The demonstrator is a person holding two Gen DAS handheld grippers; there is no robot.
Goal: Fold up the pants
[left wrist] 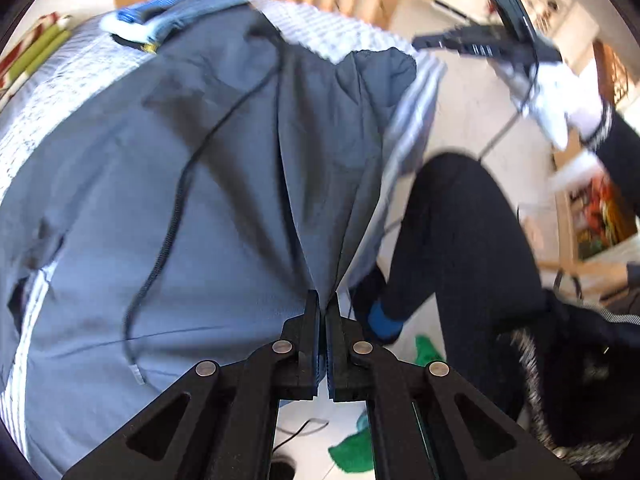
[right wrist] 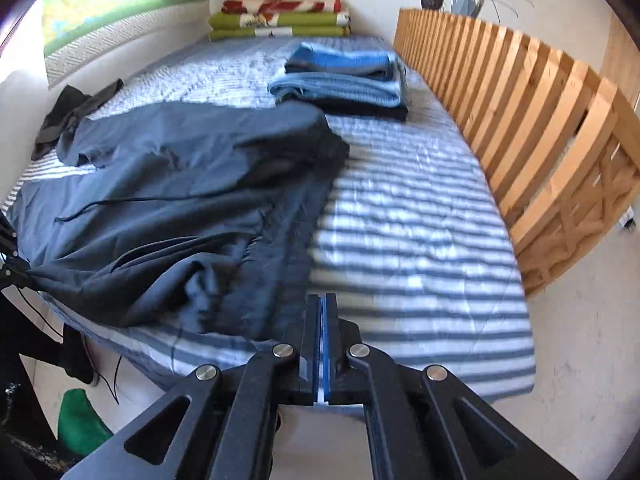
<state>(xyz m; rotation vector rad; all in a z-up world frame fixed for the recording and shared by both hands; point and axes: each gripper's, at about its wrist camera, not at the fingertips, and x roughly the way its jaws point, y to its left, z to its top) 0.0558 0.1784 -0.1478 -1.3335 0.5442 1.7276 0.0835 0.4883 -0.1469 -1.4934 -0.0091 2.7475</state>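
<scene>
Dark grey-blue pants (left wrist: 200, 160) with a black drawstring (left wrist: 176, 208) lie spread and rumpled on the striped bed (right wrist: 420, 240). My left gripper (left wrist: 323, 300) is shut on a bunched edge of the fabric, which pulls taut up from its fingertips. In the right wrist view the pants (right wrist: 180, 200) cover the bed's left half, and the left gripper (right wrist: 8, 264) pinches them at the far left edge. My right gripper (right wrist: 322, 300) is shut with nothing seen between its fingers, over the bed's near edge, just right of the pants. A white-gloved hand holds the right gripper (left wrist: 424, 42) up.
Folded blue and black clothes (right wrist: 344, 80) are stacked at the bed's far side. A wooden slatted rail (right wrist: 520, 120) runs along the right. Folded blankets (right wrist: 280, 20) lie at the head, a black garment (right wrist: 68, 112) far left. A person's leg (left wrist: 460, 260) and green cloth (right wrist: 80, 420) are by the bed.
</scene>
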